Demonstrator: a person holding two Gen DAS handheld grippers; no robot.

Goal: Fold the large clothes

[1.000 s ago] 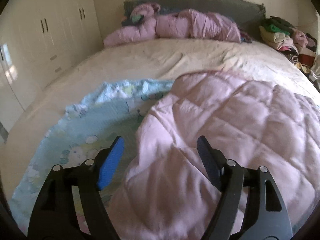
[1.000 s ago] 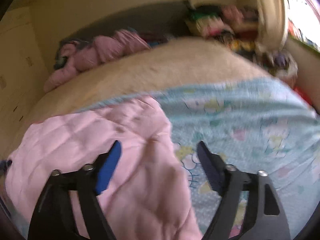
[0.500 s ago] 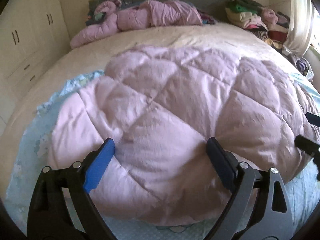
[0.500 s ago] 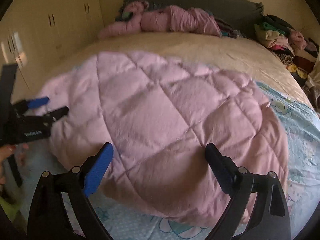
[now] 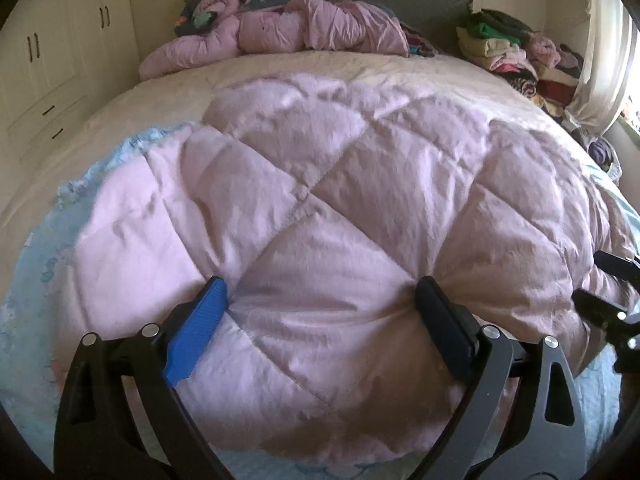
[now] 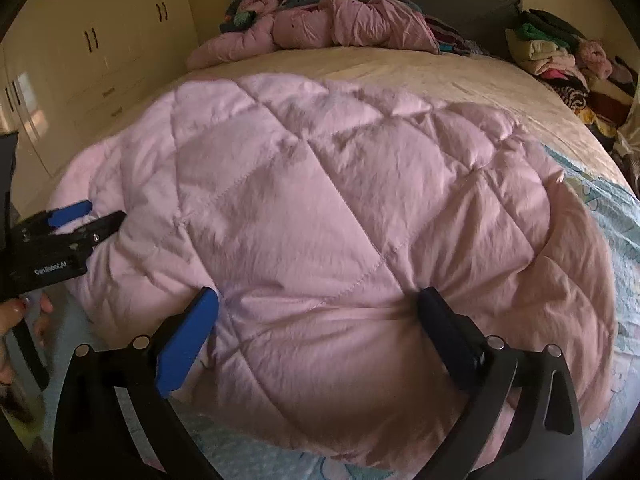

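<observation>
Both of our grippers have swung in from the quilt's sides since a second ago, and their jaws have just been opening. We now hold the left gripper (image 5: 320, 316) and the right gripper (image 6: 320, 312) over the near edge of the quilt (image 5: 340, 208), jaws spread wide and released, gripping nothing. Pink fabric bulges up between each pair of fingers, and the pads rest against it at either side without clamping (no pinch shows in either view).

We count one quilt, folded over on itself, lying on a pale blue printed sheet (image 5: 44, 264) that covers the near part of the bed (image 6: 420, 68). One more pink bundle (image 5: 280, 32) lies at the headboard, well apart from our grippers. One pile of clothes (image 5: 516, 56) sits at the far right corner.

From the right wrist view, the left gripper's side reads "GenRobot.AI" in white letters, and a hand (image 6: 16, 320) holds it.
</observation>
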